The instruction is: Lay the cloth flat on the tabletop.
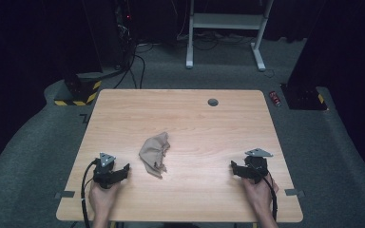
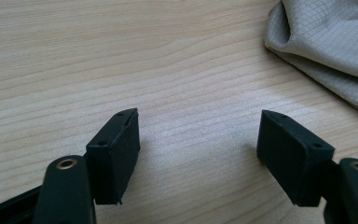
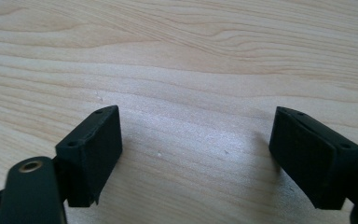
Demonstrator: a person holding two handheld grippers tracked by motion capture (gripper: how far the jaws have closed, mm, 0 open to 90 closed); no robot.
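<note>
table [image 1: 195,118]: light wood top, bare apart from one cloth; a small round grey cap [image 1: 213,102] sits near its far edge.
cloth [image 1: 154,153]: crumpled beige piece lying just left of the table's middle, nearer the person's side than the far edge; in the left gripper view its fine woven grid shows at the upper right [image 2: 326,42].
left gripper [image 1: 123,170]: held in the left hand [image 1: 102,195] at the near left of the table, pointing right toward the cloth, near it but apart; jaws spread wide with bare wood between them, holding nothing.
right gripper [image 1: 234,167]: held in the right hand [image 1: 260,190] at the near right, pointing left, well apart from the cloth; jaws spread wide over bare wood, holding nothing.
tape [image 1: 64,194]: small grey strips at the table's near left and near right edges.
floor: grey carpet; a yellow and black striped block [image 1: 78,92] beyond the far left corner, a small red can [image 1: 275,98] lying beyond the far right corner.
writing: none readable on anything.
</note>
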